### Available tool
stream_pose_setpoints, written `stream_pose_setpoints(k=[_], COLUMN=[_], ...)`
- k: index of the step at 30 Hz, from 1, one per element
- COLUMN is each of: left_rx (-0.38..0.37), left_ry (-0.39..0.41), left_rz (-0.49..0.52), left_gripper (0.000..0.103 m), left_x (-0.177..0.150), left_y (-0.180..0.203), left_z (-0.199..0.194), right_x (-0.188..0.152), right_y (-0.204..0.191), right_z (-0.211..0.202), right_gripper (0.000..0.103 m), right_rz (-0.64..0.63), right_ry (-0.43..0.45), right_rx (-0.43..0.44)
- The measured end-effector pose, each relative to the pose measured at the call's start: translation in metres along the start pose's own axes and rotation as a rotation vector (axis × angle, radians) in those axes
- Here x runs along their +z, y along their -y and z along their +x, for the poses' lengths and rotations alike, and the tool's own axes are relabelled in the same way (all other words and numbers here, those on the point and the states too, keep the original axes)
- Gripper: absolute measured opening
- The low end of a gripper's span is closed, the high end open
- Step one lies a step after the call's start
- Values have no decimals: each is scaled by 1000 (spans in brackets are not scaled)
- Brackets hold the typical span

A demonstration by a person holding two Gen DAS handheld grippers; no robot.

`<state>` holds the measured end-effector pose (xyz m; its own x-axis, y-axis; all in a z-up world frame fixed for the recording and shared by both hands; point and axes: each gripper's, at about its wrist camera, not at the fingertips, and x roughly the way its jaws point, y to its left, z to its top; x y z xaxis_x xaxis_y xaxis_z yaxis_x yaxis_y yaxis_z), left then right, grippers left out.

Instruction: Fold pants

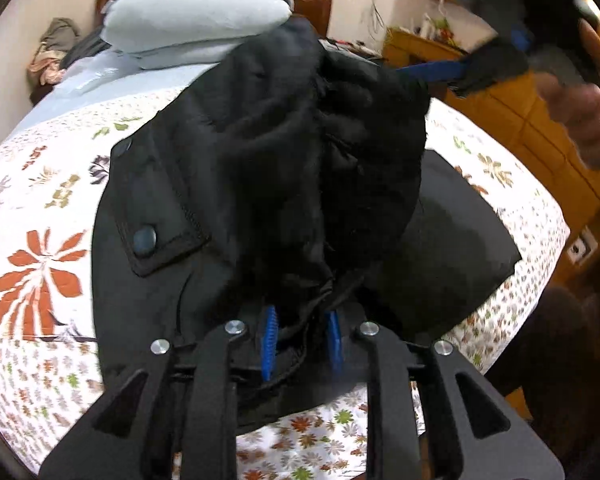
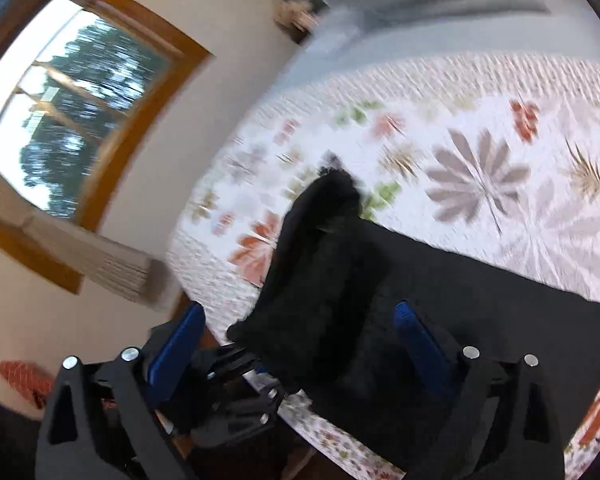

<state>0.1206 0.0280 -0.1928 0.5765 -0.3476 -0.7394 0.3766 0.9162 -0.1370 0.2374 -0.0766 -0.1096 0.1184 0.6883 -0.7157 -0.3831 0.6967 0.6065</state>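
Black pants [image 1: 284, 168] lie on a floral quilt [image 1: 40, 240], with one end lifted into a bunch. A pocket flap with a snap button [image 1: 144, 240] shows on the left. My left gripper [image 1: 300, 340] is shut on the bunched fabric, which runs down between its blue pads. In the right wrist view the pants [image 2: 324, 264] rise as a dark fold. My right gripper [image 2: 298, 348] stands wide open around that fold, with neither pad touching the cloth. The left gripper [image 2: 260, 372] shows blurred just below it. The right gripper [image 1: 476, 56] hovers at the top right beyond the bunch.
A pale blue pillow [image 1: 196, 20] lies at the head of the bed. Wooden furniture [image 1: 520, 128] stands past the bed's right edge, where a person's hand [image 1: 580, 124] holds the right gripper. A wood-framed window [image 2: 68, 112] is in the wall on the left.
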Motion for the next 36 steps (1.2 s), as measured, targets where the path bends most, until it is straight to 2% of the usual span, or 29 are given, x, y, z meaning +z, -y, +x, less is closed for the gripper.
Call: stream_pose_setpoints(k=[2, 8, 11, 13, 18, 20, 22, 23, 24, 25, 30, 34, 36], left_rx=[8, 7, 20, 22, 29, 27, 25, 32, 33, 24, -72, -148, -171], left_ry=[-10, -17, -25, -30, -35, -38, -42, -47, -51, -54, -29, 21, 59], left_rz=[23, 53, 93, 100, 116, 118, 117, 122, 127, 127, 45, -82, -163], left_gripper=[21, 21, 23, 24, 26, 27, 28, 30, 35, 37, 45, 51, 57], left_x=[-3, -2, -2, -1, 0, 2, 1, 1, 2, 2, 4, 8, 12], left_y=[4, 2, 2, 3, 10, 10, 10, 11, 11, 11, -1, -22, -38], left_z=[7, 7, 6, 8, 6, 6, 6, 6, 5, 4, -21, -50, -65], right_x=[-3, -27, -28, -23, -6, -6, -8, -9, -10, -12, -17, -19, -20], right_y=[17, 67, 78, 74, 51, 46, 41, 40, 41, 42, 40, 38, 40], right_z=[15, 27, 29, 30, 52, 62, 72, 73, 72, 69, 53, 32, 16], right_gripper=[97, 97, 97, 97, 97, 89, 54, 44, 28, 23, 16, 14, 14], right_rz=[77, 264, 332, 323, 236, 208, 177, 163, 160, 168, 137, 129, 139], right_ry=[-41, -58, -51, -48, -102, -112, -126, -122, -119, -114, -82, -44, -20], right_rx=[-9, 1, 100, 103, 16, -1, -4, -26, -18, 9, 62, 108, 137])
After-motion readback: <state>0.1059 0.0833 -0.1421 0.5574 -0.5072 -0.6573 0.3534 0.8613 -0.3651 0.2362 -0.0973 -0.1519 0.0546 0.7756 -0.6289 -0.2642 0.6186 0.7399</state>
